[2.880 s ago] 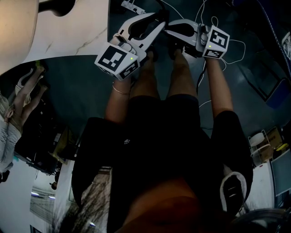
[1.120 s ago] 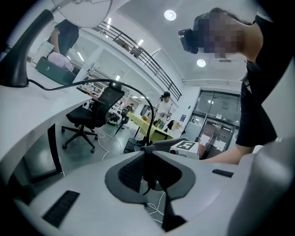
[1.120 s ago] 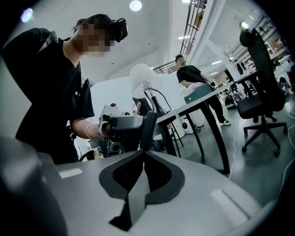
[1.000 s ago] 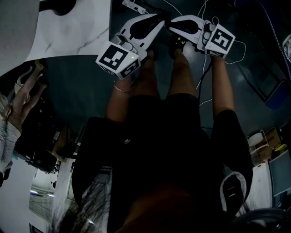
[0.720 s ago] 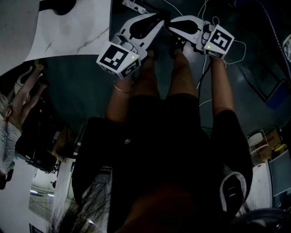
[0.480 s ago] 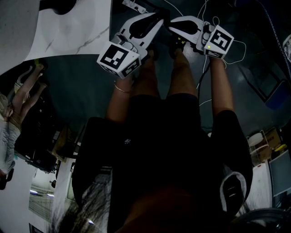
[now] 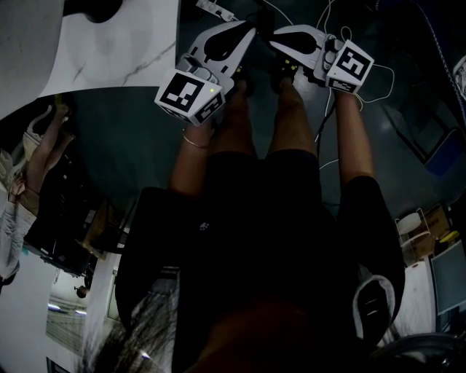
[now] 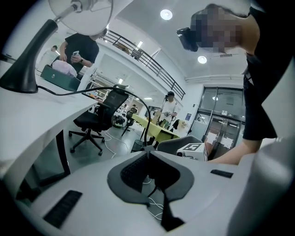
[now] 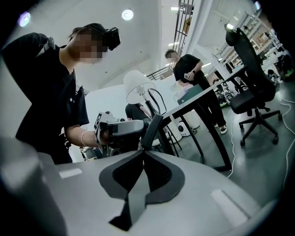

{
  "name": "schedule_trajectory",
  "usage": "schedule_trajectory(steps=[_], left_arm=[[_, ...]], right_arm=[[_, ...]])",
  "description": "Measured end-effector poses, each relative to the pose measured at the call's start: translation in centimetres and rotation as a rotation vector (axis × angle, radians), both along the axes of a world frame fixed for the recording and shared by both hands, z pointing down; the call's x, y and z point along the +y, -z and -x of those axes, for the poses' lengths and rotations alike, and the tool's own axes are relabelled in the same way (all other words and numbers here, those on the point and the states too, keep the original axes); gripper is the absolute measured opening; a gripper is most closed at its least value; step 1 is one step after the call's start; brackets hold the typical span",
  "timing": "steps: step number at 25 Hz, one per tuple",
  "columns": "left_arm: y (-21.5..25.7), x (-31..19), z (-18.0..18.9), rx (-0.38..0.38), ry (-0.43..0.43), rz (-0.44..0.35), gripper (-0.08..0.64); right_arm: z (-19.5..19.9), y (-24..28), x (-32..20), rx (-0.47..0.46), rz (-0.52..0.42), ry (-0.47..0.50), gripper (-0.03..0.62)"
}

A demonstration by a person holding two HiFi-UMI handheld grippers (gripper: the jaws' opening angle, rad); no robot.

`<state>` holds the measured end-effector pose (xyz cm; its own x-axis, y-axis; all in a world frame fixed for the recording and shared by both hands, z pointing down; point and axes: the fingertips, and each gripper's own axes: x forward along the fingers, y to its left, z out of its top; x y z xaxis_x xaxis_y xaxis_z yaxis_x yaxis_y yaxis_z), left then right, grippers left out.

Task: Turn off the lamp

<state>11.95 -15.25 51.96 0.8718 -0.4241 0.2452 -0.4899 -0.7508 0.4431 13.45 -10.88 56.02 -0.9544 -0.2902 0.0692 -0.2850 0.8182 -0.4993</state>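
The lamp stands on the white table (image 7: 116, 58), with a black base (image 8: 20, 69) and a white shade (image 8: 85, 11) that looks grey and unlit (image 7: 25, 44). Its black cord (image 8: 138, 103) arcs down to my two grippers, which meet tip to tip over the floor. A black switch piece (image 9: 153, 126) on the cord sticks up from my right gripper (image 9: 144, 148) (image 7: 271, 40), which is shut on it. My left gripper (image 8: 147, 151) (image 7: 251, 30) has just been closing. Its tips pinch the same piece where the cord rises from them.
A black office chair (image 8: 94, 122) (image 9: 251, 90) stands beyond the table. A person with a phone (image 9: 191, 69) stands by a far desk, and another bystander (image 7: 33, 156) is at the left. White cables (image 7: 378, 73) lie on the dark floor, with a power strip (image 7: 211, 9) nearby.
The lamp shade glowed warm in the earliest frame and is grey since. Both grippers stay tip to tip in nearly the same place.
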Motion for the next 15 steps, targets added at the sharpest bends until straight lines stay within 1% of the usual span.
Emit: schedule_trajectory(steps=[3,9,15], left_arm=[[0.1,-0.1,0.2,0.007,0.011,0.001,0.006],[0.2,-0.1,0.3,-0.002,0.003,0.006,0.005],[-0.1,0.0,0.4,0.003,0.001,0.011,0.006]], right_arm=[[0.2,-0.4,-0.2,0.005,0.005,-0.013,0.012],[0.1,-1.5,-0.6,0.022,0.026,-0.066,0.012],[0.4,-2.8,-0.8,0.063,0.045,-0.098,0.012]])
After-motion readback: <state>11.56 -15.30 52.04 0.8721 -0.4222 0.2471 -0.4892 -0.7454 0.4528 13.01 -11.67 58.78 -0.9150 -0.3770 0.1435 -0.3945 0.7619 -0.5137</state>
